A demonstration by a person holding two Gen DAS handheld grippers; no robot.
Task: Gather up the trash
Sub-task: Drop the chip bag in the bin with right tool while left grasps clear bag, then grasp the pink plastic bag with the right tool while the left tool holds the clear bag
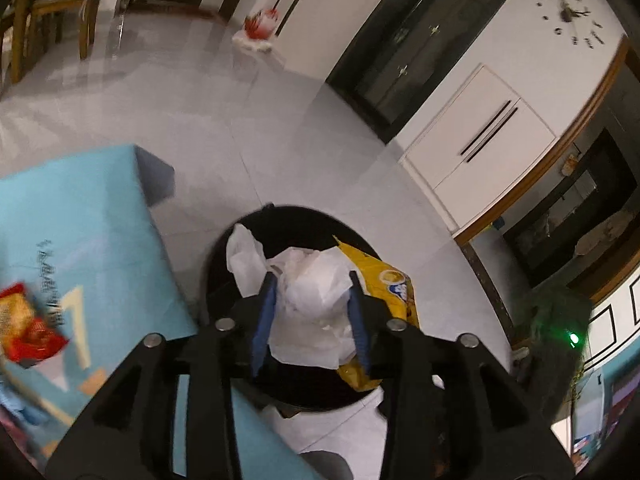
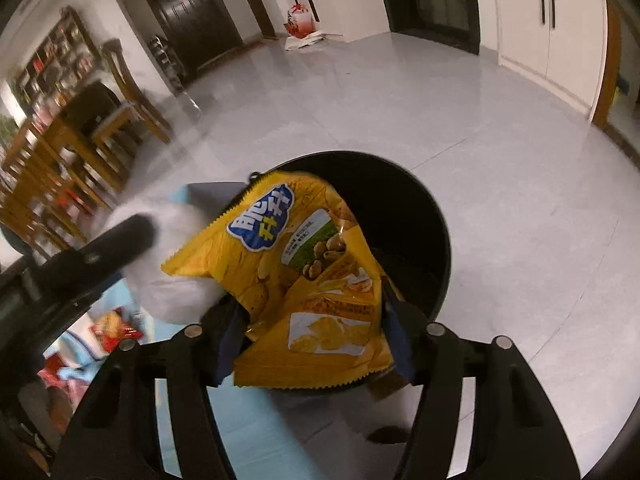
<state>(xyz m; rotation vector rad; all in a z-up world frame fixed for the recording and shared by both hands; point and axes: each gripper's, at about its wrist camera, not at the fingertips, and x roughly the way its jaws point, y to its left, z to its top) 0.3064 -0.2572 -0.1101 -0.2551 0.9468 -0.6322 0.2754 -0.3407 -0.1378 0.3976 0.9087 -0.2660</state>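
Grey floor tiles run off toward dark doors and white cabinets, and a black bin (image 2: 400,216) stands on them beside a table under a teal cloth (image 1: 80,216). Both tools hang over the bin's mouth, tilted down into it.

At 6 o'clock in the left wrist view, the left gripper (image 1: 314,312) has a crumpled white tissue (image 1: 316,300) between its blue pads. The jaws stand partly spread, and I cannot tell whether the pads bite the paper or merely flank it. The right gripper (image 2: 316,344) has a yellow chip bag (image 2: 296,280) between its fingers, the bag's top leaning toward 11 o'clock across the bin's rim. Its jaws are spread too, with the bag's lower edge loose between them.

This looks like the drop step: both pieces are over the bin and need only fall. Next, each tool should spread wider and lift clear, then go back for the red wrapper (image 1: 24,324) lying on the cloth at 9 o'clock.
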